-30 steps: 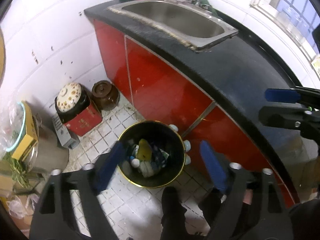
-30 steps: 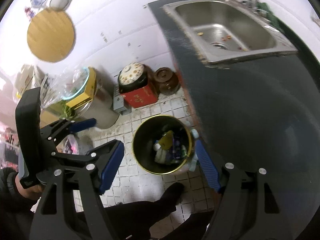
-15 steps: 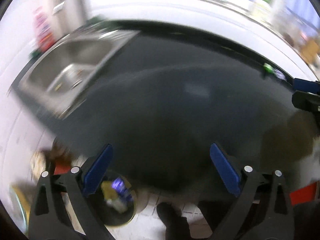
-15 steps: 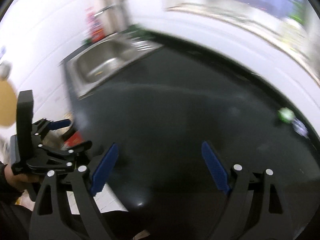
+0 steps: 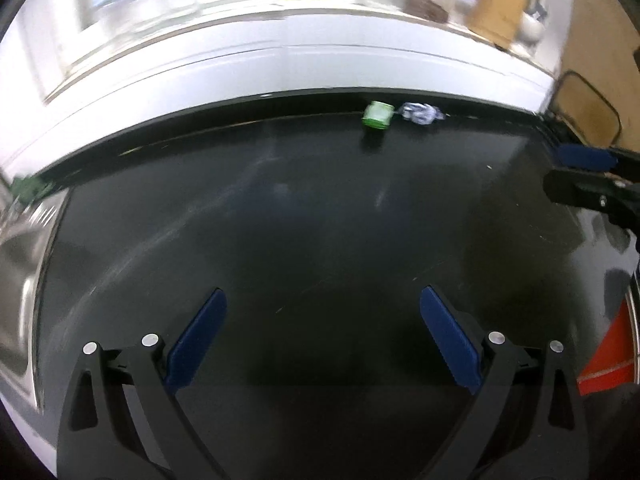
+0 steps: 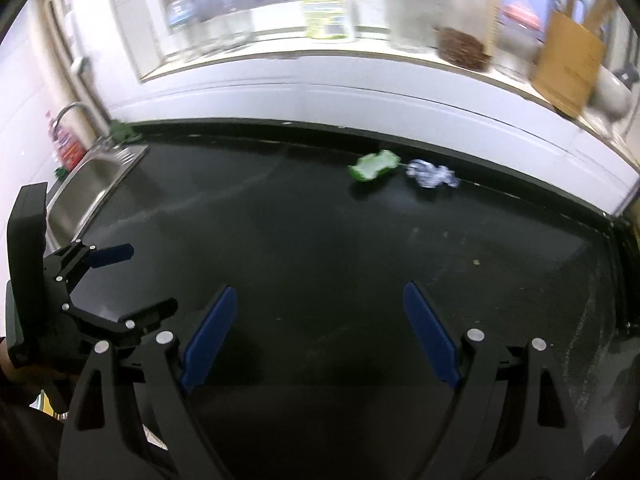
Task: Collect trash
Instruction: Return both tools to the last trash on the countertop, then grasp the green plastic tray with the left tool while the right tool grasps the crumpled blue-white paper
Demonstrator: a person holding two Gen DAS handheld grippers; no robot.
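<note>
Two pieces of trash lie at the back of the black counter [image 5: 304, 216] near the white wall: a crumpled green wrapper [image 5: 377, 116] [image 6: 374, 166] and, just right of it, a crumpled blue-and-white wrapper [image 5: 420, 113] [image 6: 432, 174]. My left gripper [image 5: 322, 296] hovers over the near part of the counter, open, with nothing between its blue pads. My right gripper [image 6: 319, 290] is also open and empty, well short of the trash. Each gripper shows in the other's view: the right gripper [image 5: 588, 176] at the right edge, the left gripper [image 6: 136, 280] at the lower left.
A steel sink [image 6: 92, 184] with a faucet [image 6: 72, 114] is set in the counter's left end. The windowsill above holds a white bottle with a green cap [image 6: 326, 8], glass jars and a cardboard box [image 6: 568, 66]. Red cabinet front [image 5: 612, 352] shows below the counter edge.
Both grippers swung from above the trash bin on the floor to over the counter. The bin dropped out of view, and the two wrappers came into view.
</note>
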